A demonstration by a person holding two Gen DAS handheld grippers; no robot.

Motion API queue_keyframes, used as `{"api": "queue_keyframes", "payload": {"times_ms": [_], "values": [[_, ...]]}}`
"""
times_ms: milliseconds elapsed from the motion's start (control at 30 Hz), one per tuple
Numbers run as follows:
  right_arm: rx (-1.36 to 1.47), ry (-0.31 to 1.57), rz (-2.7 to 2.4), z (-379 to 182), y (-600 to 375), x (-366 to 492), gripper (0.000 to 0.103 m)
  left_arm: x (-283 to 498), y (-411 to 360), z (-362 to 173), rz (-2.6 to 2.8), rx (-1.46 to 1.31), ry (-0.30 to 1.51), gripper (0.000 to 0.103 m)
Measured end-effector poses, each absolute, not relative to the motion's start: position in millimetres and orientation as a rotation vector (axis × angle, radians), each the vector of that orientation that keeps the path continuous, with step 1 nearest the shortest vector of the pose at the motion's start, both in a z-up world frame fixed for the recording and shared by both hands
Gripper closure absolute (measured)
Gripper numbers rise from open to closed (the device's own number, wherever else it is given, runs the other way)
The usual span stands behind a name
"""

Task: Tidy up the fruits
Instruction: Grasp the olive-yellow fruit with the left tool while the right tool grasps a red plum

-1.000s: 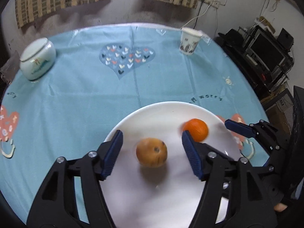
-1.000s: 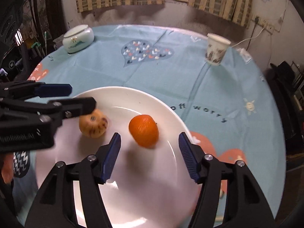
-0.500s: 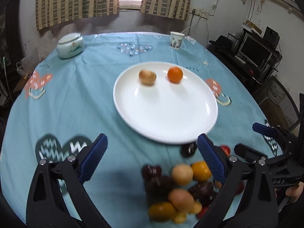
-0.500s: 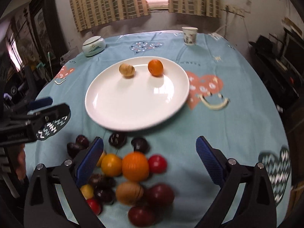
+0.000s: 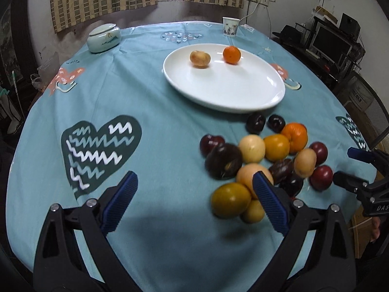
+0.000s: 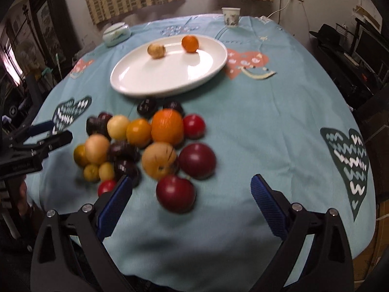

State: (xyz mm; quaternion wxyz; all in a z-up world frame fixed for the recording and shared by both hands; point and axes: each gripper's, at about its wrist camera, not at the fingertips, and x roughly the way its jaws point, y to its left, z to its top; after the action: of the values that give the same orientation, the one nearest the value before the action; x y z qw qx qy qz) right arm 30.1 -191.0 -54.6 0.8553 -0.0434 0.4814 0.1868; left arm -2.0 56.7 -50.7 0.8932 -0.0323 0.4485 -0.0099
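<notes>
Both grippers, left [image 5: 194, 202] and right [image 6: 190, 203], gape empty near the fruit pile [image 6: 145, 143].

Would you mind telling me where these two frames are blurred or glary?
Left wrist view: the fruit pile is smeared, the white plate sharper, the window blown out. Right wrist view: the near red plums blur most, and the plate shows glare streaks.

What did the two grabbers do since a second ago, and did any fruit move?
Both grippers pulled back from the white plate toward the near edge of the table. The left gripper and right gripper now hang open by the pile of fruit, holding nothing. The brown fruit and the orange stayed on the plate; the paper cup and lidded jar stayed put.
</notes>
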Motion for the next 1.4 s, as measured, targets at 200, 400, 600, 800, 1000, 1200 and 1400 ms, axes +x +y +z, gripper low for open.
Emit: {"api": "queue_keyframes", "payload": {"times_ms": [200,400,600,800,1000,1200,1400], "values": [[-0.099,1.036,0.429,-74,-182,29,0.051,-9,60,-51,-0.029,-0.087,0.938,0.006],[-0.075,1.052,0.458,-85,-176,30,0.063,-15,52,-60,-0.043,-0.047,0.98,0.006],[-0.039,1.03,0.429,-76,-186,25,0.063,-15,52,-84,-0.061,-0.035,1.055,0.006],[0.011,1.059,0.455,-79,-191,25,0.063,1,52,-99,-0.073,-0.065,1.032,0.005],[0.048,1.065,0.444,-79,-196,26,0.062,13,46,-103,-0.065,-0.089,0.992,0.011],[0.034,1.056,0.453,-76,-194,23,0.062,8,29,-95,-0.173,-0.082,0.972,0.064],[0.035,1.034,0.474,-70,-191,20,0.063,-8,30,-77,-0.188,-0.103,0.941,0.064]]}}
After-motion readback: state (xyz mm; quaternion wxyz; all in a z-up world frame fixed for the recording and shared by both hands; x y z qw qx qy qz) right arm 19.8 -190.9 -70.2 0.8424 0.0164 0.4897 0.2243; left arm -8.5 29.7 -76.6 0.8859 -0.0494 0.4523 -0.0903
